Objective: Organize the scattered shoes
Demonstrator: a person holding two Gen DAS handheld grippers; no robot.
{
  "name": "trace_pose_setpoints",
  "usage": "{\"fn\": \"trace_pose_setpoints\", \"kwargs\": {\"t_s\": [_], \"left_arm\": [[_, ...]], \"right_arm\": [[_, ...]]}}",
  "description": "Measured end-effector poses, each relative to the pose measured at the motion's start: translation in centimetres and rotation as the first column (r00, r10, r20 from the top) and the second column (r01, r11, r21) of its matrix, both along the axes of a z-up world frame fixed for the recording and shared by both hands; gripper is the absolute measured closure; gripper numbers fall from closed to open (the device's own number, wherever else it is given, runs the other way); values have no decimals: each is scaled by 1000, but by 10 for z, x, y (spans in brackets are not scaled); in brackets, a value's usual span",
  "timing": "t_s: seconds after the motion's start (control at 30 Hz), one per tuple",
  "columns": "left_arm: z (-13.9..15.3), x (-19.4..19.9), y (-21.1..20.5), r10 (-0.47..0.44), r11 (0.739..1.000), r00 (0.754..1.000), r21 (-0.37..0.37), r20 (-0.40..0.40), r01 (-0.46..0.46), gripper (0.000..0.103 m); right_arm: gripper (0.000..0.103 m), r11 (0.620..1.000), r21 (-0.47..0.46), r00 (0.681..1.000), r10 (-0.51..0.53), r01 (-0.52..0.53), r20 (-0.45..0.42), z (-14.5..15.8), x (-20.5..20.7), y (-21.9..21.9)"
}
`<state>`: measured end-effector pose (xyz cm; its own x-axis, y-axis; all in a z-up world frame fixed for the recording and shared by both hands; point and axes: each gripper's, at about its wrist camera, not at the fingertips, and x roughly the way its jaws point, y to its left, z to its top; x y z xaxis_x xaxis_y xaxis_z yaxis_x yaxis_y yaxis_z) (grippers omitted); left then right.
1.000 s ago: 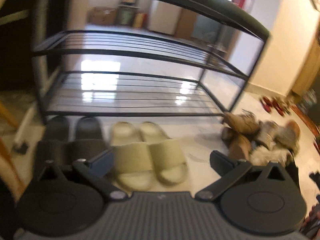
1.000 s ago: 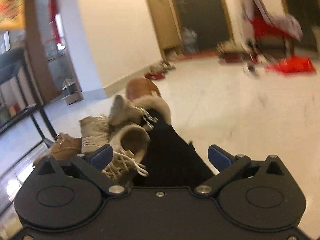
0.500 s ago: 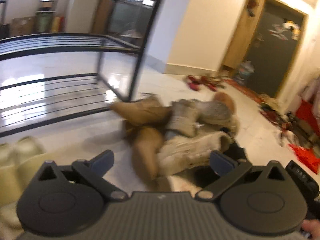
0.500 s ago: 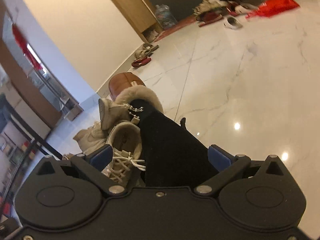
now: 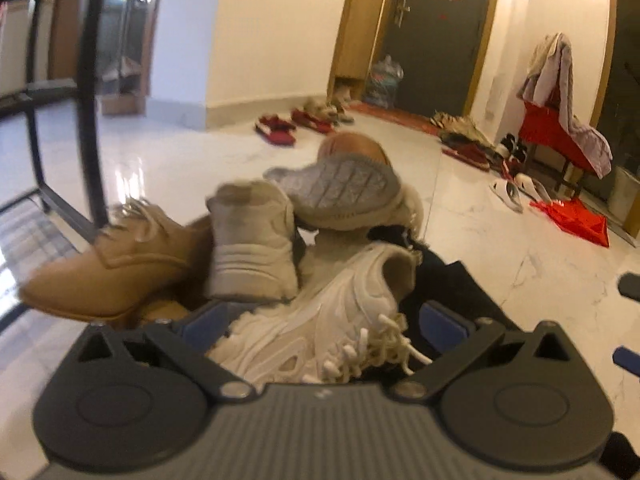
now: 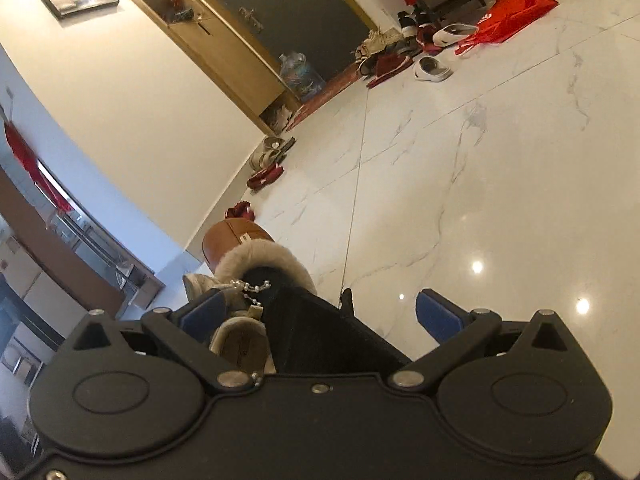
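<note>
A pile of shoes lies on the floor. In the left wrist view my left gripper [image 5: 320, 320] is open, its fingers either side of a white laced sneaker [image 5: 332, 320]. Behind it are a tan lace-up shoe [image 5: 112, 264], a beige sneaker [image 5: 252, 248] standing heel-up, and an upturned grey sole [image 5: 340, 188]. In the right wrist view my right gripper [image 6: 316, 312] is open around a black boot [image 6: 320, 332]. A brown fur-lined boot [image 6: 248, 248] lies just beyond it.
The black shoe rack's leg [image 5: 90, 100] stands at the left. Red slippers [image 5: 276, 130] lie by the wall. More shoes [image 5: 508, 192], a red bag [image 5: 576, 220] and a red chair [image 5: 560, 132] with clothes are near the dark door [image 5: 436, 28].
The left gripper has swung right, away from the rack and the slippers, and down onto the shoe pile. The right gripper has tilted and dropped closer over the black boot.
</note>
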<state>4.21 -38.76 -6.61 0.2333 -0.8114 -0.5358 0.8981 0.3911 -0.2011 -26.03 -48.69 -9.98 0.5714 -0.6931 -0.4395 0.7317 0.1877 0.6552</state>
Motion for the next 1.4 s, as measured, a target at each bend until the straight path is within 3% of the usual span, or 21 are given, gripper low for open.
{"fn": "trace_pose_setpoints", "kwargs": {"t_s": [0.4,0.5,0.6,0.77,0.83,0.9,0.97,1.07,1.13,1.4], "left_arm": [[-45,48,-46,-81,996,990,20,-119,84,0],[-46,50,-39,-21,1000,986,13,-166,23,1],[-60,62,-26,48,999,949,35,-312,-39,1],[-60,67,-37,-39,993,950,93,-311,71,0],[-61,64,-38,-100,983,959,124,-265,137,1],[-65,54,-36,-157,967,970,172,-183,189,1],[-77,29,-35,-259,922,966,294,-15,252,1],[-74,36,-33,-151,962,985,218,-81,166,1],[-69,54,-33,-53,989,975,121,-213,81,1],[-66,33,-25,-34,990,988,133,-153,55,15]], "right_arm": [[0,997,16,997,69,-70,19,-9,9,-7],[0,997,27,997,77,-77,26,-8,11,-9],[0,996,37,996,79,-80,32,-9,13,-11],[0,995,53,996,84,-86,40,-9,15,-13],[0,995,55,995,86,-88,40,-9,15,-13],[0,994,63,995,87,-90,43,-9,15,-14],[0,992,79,995,90,-94,50,-11,16,-16],[0,992,87,994,92,-96,53,-12,17,-17],[0,992,81,994,97,-101,51,-12,17,-17],[0,992,59,992,111,-114,53,-11,21,-15]]}}
